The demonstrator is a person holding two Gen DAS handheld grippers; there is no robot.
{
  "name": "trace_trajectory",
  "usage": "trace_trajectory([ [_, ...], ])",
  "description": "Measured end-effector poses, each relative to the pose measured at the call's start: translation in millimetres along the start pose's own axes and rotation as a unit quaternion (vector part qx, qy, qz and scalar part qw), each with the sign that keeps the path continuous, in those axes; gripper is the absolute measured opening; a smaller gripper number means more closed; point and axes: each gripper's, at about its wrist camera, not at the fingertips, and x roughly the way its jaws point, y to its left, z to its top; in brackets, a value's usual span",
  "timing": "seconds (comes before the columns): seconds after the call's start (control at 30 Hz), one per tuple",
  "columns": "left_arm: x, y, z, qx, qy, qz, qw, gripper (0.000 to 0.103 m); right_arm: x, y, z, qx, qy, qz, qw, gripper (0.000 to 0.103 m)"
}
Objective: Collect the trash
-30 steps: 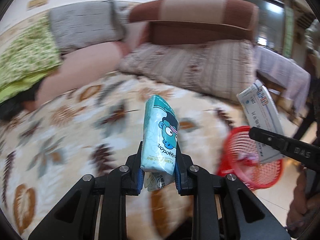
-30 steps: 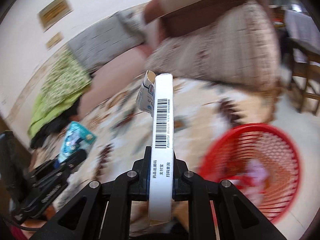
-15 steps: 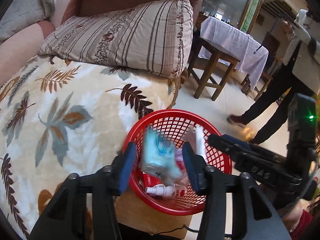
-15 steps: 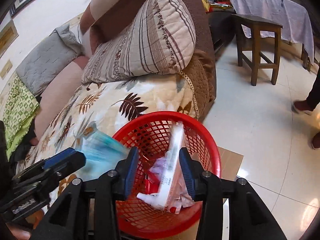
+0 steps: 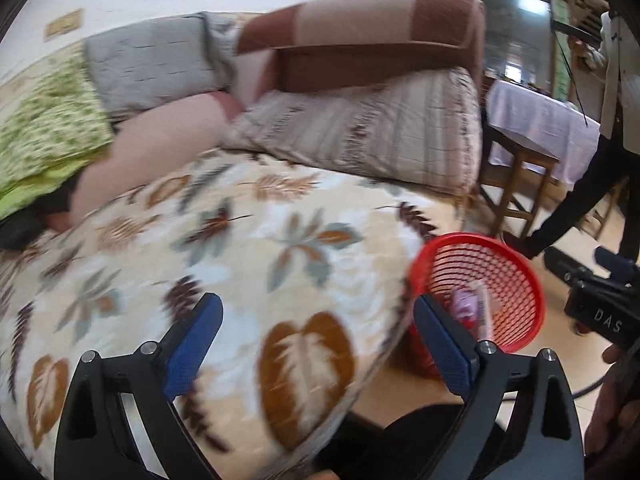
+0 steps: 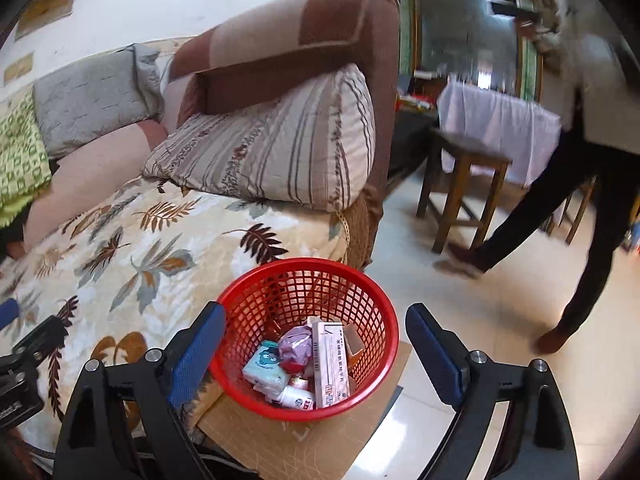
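A red mesh basket (image 6: 352, 284) stands on a cardboard sheet (image 6: 320, 444) beside the sofa. Inside it lie a teal tissue pack (image 6: 266, 370), a white medicine box (image 6: 330, 364), a purple wrapper (image 6: 296, 346) and a small white bottle (image 6: 296, 398). My right gripper (image 6: 316, 352) hangs open just above the basket, nothing between its blue pads. My left gripper (image 5: 318, 344) is open too, over the leaf-patterned blanket (image 5: 224, 248), with the basket (image 5: 512, 268) to its right. The right gripper's black body (image 5: 600, 308) shows at the left wrist view's right edge.
A striped cushion (image 6: 280, 148) leans on the brown sofa arm (image 6: 304, 36). Grey and green bedding (image 5: 96, 92) lies at the back left. A person (image 6: 580, 184) walks across the tiled floor near a wooden stool (image 6: 464, 196) and a cloth-covered table (image 6: 500, 120).
Both grippers have opened and let go: the tissue pack and the medicine box dropped into the red basket. The left gripper has swung back left over the blanket.
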Motion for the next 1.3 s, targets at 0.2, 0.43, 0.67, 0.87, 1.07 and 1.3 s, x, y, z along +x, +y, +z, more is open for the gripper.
trace_trajectory([
  [0.2,-28.5,29.6,-28.2,-0.005,-0.010,0.060,0.9981,0.101,-22.8,25.7,-12.4,-0.020,0.004,-0.001,1.000,0.094],
  [0.43,-46.4,41.5,-42.9,-0.009,-0.030,0.093,0.9952,0.101,-39.5,45.0,-22.3,-0.044,0.006,-0.004,0.999,0.094],
  [0.67,-43.7,42.0,-43.7,-0.004,-0.017,0.103,0.9946,0.101,-43.7,54.1,-24.4,-0.056,0.007,-0.007,0.998,0.094],
  [0.87,-39.2,44.4,-46.5,0.000,-0.009,0.106,0.9943,0.101,-40.7,57.5,-26.6,-0.059,0.013,-0.006,0.998,0.094],
  [1.07,-32.7,44.2,-48.1,0.006,0.006,0.102,0.9947,0.101,-37.4,56.0,-28.7,-0.061,0.016,-0.009,0.998,0.094],
  [1.3,-29.8,45.8,-49.6,0.002,0.016,0.096,0.9953,0.101,-33.4,52.4,-29.2,-0.056,0.022,-0.009,0.998,0.094],
])
